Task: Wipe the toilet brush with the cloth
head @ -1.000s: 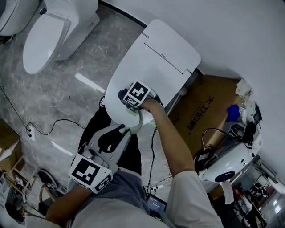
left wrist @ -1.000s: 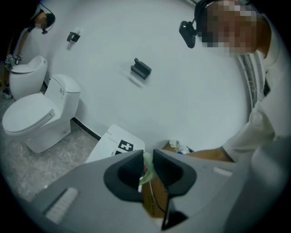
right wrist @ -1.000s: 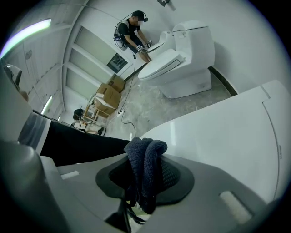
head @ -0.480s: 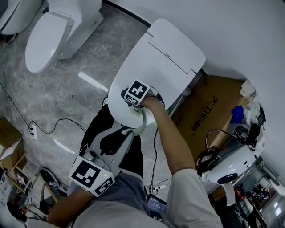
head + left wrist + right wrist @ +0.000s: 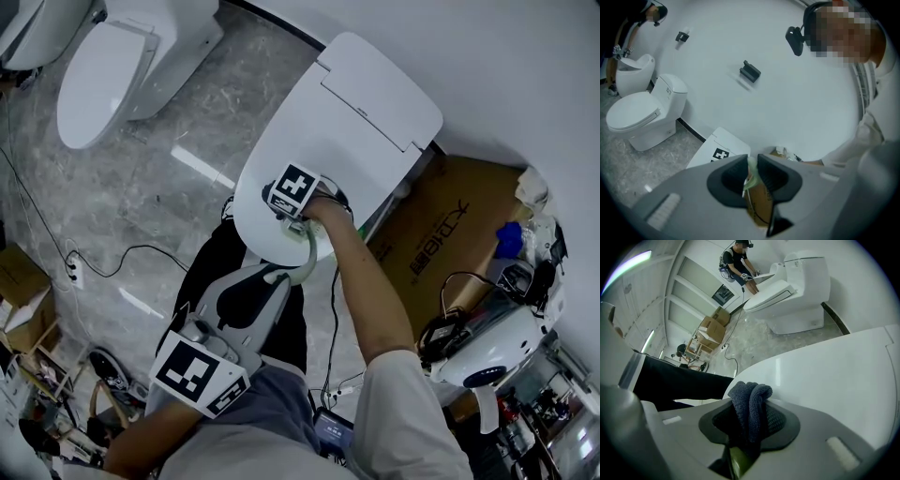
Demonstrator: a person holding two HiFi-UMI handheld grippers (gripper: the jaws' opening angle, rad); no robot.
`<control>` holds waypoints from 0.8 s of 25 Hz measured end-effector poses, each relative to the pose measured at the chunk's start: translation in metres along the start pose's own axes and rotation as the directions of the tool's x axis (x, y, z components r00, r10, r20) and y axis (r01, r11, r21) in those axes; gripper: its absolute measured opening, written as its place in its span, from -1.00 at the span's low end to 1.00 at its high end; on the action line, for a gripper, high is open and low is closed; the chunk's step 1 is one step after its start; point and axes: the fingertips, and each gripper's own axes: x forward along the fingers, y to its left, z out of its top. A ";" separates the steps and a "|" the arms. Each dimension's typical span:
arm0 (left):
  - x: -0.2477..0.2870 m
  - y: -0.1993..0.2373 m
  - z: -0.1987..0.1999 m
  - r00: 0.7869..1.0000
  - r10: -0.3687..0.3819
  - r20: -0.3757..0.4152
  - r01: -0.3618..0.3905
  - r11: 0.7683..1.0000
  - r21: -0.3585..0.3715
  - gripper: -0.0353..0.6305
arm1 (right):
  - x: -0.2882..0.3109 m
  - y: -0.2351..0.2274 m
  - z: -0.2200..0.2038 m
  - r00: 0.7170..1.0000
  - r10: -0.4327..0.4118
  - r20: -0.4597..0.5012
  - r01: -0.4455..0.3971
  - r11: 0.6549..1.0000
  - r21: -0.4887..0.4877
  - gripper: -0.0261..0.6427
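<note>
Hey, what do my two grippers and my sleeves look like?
The left gripper and right gripper are both pale grey moulded shells with black jaw pads. Each carries a white cube printed with black square markers. The right arm has a short, light sleeve.

The only print is on the cardboard box (image 5: pixel 448 234) beside the toilet in the head view: 1 row of large dark characters on its side face, seen upside down and not clear enough to read. The 2 marker cubes (image 5: pixel 294 187) (image 5: pixel 193 369) bear black-and-white square patterns, no letters or numbers. In the left gripper view, a small dark mark on the far toilet's tank (image 5: pixel 669 91) is too small to read.
</note>
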 end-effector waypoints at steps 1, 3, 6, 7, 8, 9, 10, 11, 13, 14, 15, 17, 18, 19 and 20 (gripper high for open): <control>0.001 0.000 0.000 1.000 0.000 0.000 0.000 1.000 0.003 -0.89 | 0.001 -0.001 0.000 1.000 -0.001 -0.001 0.001 1.000 0.001 -0.59; 0.001 0.000 0.001 1.000 0.001 0.000 -0.001 1.000 0.008 -0.89 | 0.002 -0.004 0.000 1.000 -0.006 -0.001 0.006 1.000 0.005 -0.59; 0.001 0.000 0.001 1.000 0.008 -0.001 -0.008 1.000 0.014 -0.89 | 0.003 -0.007 0.000 1.000 -0.010 0.003 0.010 1.000 0.006 -0.59; 0.001 0.000 0.001 1.000 0.010 -0.002 -0.010 1.000 0.016 -0.89 | 0.003 -0.007 0.000 1.000 -0.010 0.003 0.010 1.000 0.004 -0.59; 0.001 0.000 0.001 1.000 0.012 -0.003 -0.012 1.000 0.020 -0.89 | 0.004 -0.008 0.000 1.000 -0.011 0.002 0.011 1.000 0.001 -0.59; 0.001 0.000 0.001 1.000 0.013 -0.003 -0.012 1.000 0.023 -0.89 | 0.004 -0.009 0.000 1.000 -0.012 0.001 0.012 1.000 -0.001 -0.59; 0.001 -0.001 0.001 1.000 0.013 -0.003 -0.013 1.000 0.026 -0.89 | 0.005 -0.010 -0.001 1.000 -0.015 -0.001 0.015 1.000 -0.002 -0.59; 0.002 -0.001 0.001 1.000 0.013 -0.004 -0.013 0.999 0.029 -0.89 | 0.005 -0.011 -0.001 1.000 -0.020 -0.002 0.020 1.000 -0.003 -0.59; 0.002 0.000 0.001 1.000 0.013 -0.005 -0.013 0.999 0.033 -0.89 | 0.006 -0.014 -0.001 1.000 -0.030 0.002 0.030 1.000 -0.004 -0.59; 0.002 0.000 0.001 1.000 0.013 -0.006 -0.013 0.999 0.035 -0.89 | 0.006 -0.015 -0.001 0.999 -0.034 0.006 0.034 0.999 -0.005 -0.59; 0.003 0.000 0.001 1.000 0.014 -0.006 -0.013 0.999 0.036 -0.89 | 0.006 -0.016 -0.001 0.999 -0.036 0.012 0.036 0.999 -0.005 -0.59; 0.003 0.000 0.001 1.000 0.014 -0.006 -0.014 0.999 0.039 -0.89 | 0.006 -0.018 -0.002 0.999 -0.038 0.027 0.038 0.999 -0.001 -0.59; 0.003 0.000 0.001 1.000 0.016 -0.006 -0.015 0.999 0.041 -0.89 | 0.005 -0.019 -0.001 0.999 -0.038 0.036 0.037 0.999 0.004 -0.58; 0.003 0.000 0.001 1.000 0.017 -0.006 -0.017 0.999 0.043 -0.89 | 0.004 -0.019 -0.001 0.998 -0.037 0.046 0.036 0.999 0.010 -0.58; 0.003 0.000 0.001 1.000 0.019 -0.006 -0.018 0.999 0.044 -0.89 | 0.004 -0.021 -0.001 0.998 -0.036 0.056 0.035 0.999 0.017 -0.58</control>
